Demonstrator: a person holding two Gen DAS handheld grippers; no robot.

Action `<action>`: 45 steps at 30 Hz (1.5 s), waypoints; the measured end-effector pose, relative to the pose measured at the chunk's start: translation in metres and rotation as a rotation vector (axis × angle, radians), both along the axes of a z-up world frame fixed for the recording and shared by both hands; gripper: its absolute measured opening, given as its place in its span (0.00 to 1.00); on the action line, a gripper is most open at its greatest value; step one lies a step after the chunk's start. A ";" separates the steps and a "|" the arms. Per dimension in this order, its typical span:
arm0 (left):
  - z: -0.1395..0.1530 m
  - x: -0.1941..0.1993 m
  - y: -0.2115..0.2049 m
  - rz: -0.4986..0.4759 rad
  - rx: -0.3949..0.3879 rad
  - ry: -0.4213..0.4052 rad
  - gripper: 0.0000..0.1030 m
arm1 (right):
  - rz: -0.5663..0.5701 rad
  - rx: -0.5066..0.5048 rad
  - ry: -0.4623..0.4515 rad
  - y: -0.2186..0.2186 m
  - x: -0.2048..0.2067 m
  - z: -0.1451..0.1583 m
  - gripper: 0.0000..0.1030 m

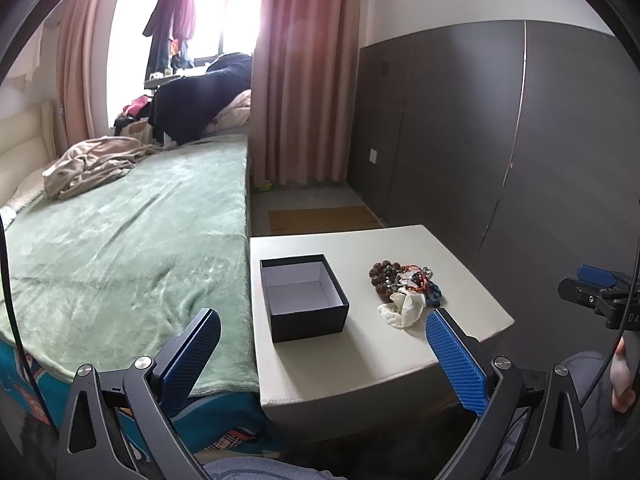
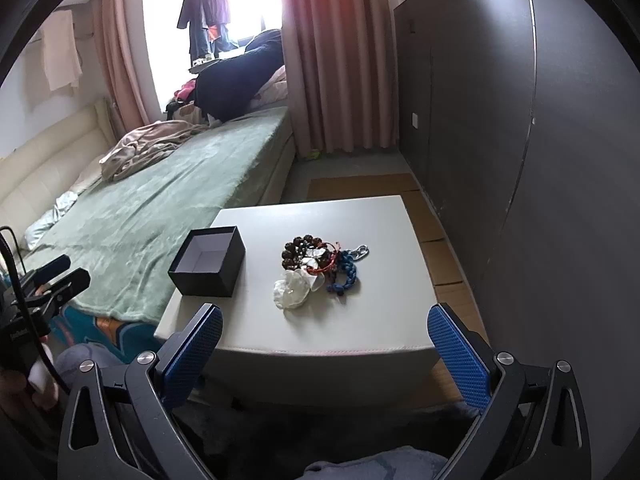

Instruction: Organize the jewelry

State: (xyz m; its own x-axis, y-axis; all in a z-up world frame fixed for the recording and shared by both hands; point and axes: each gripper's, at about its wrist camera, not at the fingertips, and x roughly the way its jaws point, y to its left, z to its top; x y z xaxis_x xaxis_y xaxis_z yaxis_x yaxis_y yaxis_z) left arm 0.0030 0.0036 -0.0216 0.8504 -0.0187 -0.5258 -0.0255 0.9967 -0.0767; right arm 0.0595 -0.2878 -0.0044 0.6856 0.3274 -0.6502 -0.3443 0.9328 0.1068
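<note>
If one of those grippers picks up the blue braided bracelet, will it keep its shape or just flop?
The blue braided bracelet will probably flop: it looks like woven cord lying in loose bends. It likely weighs little. It lies against the red cord and dark bead bracelet, so it may drag them along.

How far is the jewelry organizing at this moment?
Nothing looks done: the black box on the white table is open and empty. Nothing is in hand: the left gripper and the right gripper are both open, short of the table. The whole jewelry pile beside the box is left to sort.
</note>
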 end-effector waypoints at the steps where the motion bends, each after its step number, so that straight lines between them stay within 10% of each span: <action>1: 0.000 0.000 -0.001 0.000 0.004 -0.002 0.99 | -0.004 -0.001 0.001 0.000 0.000 -0.001 1.00; 45: -0.003 -0.007 0.005 0.057 -0.012 -0.041 0.99 | -0.037 0.029 -0.041 -0.004 -0.005 0.000 1.00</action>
State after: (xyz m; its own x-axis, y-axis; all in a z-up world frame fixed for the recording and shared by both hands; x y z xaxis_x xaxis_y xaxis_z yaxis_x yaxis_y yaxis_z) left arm -0.0040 0.0088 -0.0246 0.8709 0.0241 -0.4908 -0.0788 0.9927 -0.0911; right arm 0.0548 -0.2919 -0.0044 0.7232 0.3198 -0.6122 -0.3146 0.9416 0.1202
